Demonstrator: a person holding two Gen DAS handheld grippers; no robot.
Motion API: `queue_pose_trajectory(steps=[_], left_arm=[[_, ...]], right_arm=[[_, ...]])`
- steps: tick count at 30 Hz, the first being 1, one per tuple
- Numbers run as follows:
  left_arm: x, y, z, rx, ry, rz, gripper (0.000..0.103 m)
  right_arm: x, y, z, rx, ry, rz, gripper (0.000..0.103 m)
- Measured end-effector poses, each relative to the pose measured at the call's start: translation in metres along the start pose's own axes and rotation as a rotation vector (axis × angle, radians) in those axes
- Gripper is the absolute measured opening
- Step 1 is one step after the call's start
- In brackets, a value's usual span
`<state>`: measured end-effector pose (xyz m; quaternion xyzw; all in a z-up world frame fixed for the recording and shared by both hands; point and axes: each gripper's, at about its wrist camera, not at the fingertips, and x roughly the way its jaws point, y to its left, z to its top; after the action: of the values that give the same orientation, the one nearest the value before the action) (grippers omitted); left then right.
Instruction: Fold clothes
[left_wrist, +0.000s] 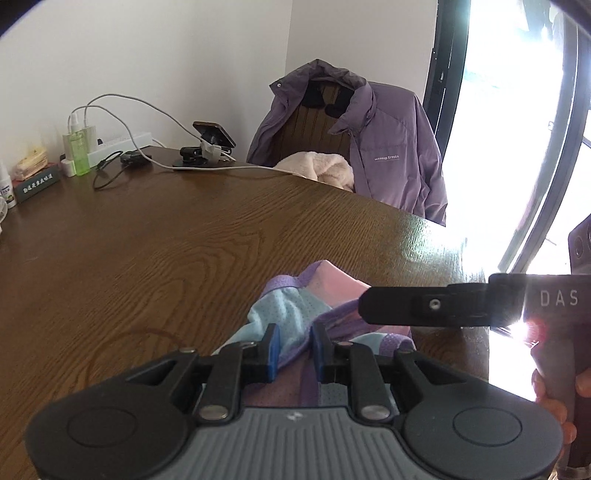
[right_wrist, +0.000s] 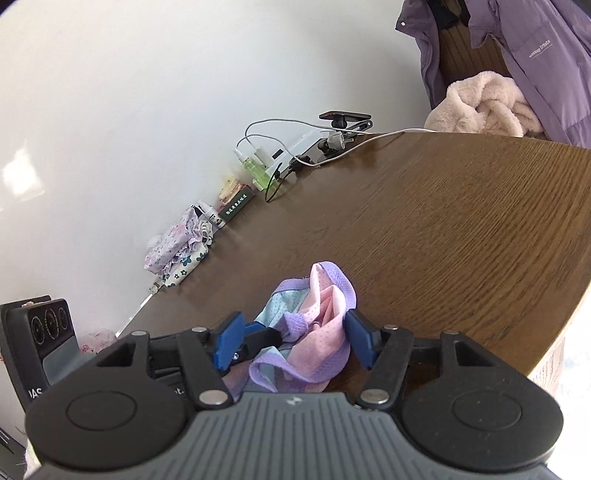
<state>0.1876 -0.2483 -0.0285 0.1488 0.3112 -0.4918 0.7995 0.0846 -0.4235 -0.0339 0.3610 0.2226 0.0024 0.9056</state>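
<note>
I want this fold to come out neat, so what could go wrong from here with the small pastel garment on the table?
1. The small pink, blue and purple mesh garment is bunched; if the left gripper, pinching its blue part, pulls, it may drag rather than flatten.
2. The right gripper stands open around the pink part, so that side may slump.
3. The garment lies near the brown wooden table's edge and might slide off.

Perforated mesh cloth garment (right_wrist: 314, 332), glossy wooden table (left_wrist: 184, 240)

Black gripper (left_wrist: 294, 349), blue pads, grey ribbed body.
</note>
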Motion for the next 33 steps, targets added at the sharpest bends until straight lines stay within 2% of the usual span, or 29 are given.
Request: queue_pose_trajectory(steps=[3, 5, 7, 9, 12, 15, 20, 23, 24, 27, 28, 29, 31, 33], left_arm=[[-0.001, -0.004, -0.002, 0.017, -0.011, 0.017, 0.018], [-0.001, -0.004, -0.002, 0.013, -0.013, 0.018, 0.018], [-0.002, -0.004, -0.002, 0.01, -0.016, 0.017, 0.018], [-0.002, -0.003, -0.003, 0.006, -0.018, 0.015, 0.018], [-0.002, -0.003, -0.003, 0.0, -0.019, 0.015, 0.018], [-0.009, -0.001, -0.001, -0.022, -0.03, 0.02, 0.018], [-0.064, 0.009, -0.002, -0.045, -0.115, 0.05, 0.018], [-0.1, 0.021, -0.015, -0.05, -0.141, 0.094, 0.018], [-0.112, 0.025, -0.023, -0.047, -0.139, 0.132, 0.018], [-0.134, 0.036, -0.046, -0.044, -0.095, 0.244, 0.017], [-0.137, 0.04, -0.054, -0.048, -0.07, 0.26, 0.015], [-0.138, 0.043, -0.062, -0.052, -0.048, 0.254, 0.011], [-0.136, 0.048, -0.075, -0.069, -0.008, 0.232, 0.011], [-0.133, 0.05, -0.086, -0.089, -0.002, 0.237, 0.012]], right_arm=[[0.005, 0.004, -0.001, 0.026, -0.024, -0.026, 0.057], [0.006, 0.001, -0.001, 0.055, -0.04, -0.046, 0.047], [0.008, -0.004, -0.002, 0.081, -0.046, -0.061, 0.028], [0.01, -0.007, -0.002, 0.097, -0.05, -0.068, 0.02], [0.012, -0.007, -0.003, 0.102, -0.055, -0.074, 0.019], [0.013, -0.01, -0.004, 0.106, -0.044, -0.064, 0.01], [0.004, -0.005, -0.001, 0.009, -0.06, -0.071, 0.007], [-0.004, 0.013, 0.005, -0.113, -0.092, -0.079, 0.007], [-0.007, 0.021, 0.006, -0.166, -0.105, -0.083, 0.007], [-0.01, 0.061, 0.0, -0.392, -0.133, -0.081, 0.007], [-0.01, 0.075, -0.002, -0.467, -0.143, -0.08, 0.007], [-0.011, 0.088, -0.003, -0.543, -0.152, -0.079, 0.007], [-0.009, 0.119, -0.012, -0.712, -0.164, -0.067, 0.007], [0.002, 0.148, -0.028, -0.844, -0.104, -0.001, 0.007]])
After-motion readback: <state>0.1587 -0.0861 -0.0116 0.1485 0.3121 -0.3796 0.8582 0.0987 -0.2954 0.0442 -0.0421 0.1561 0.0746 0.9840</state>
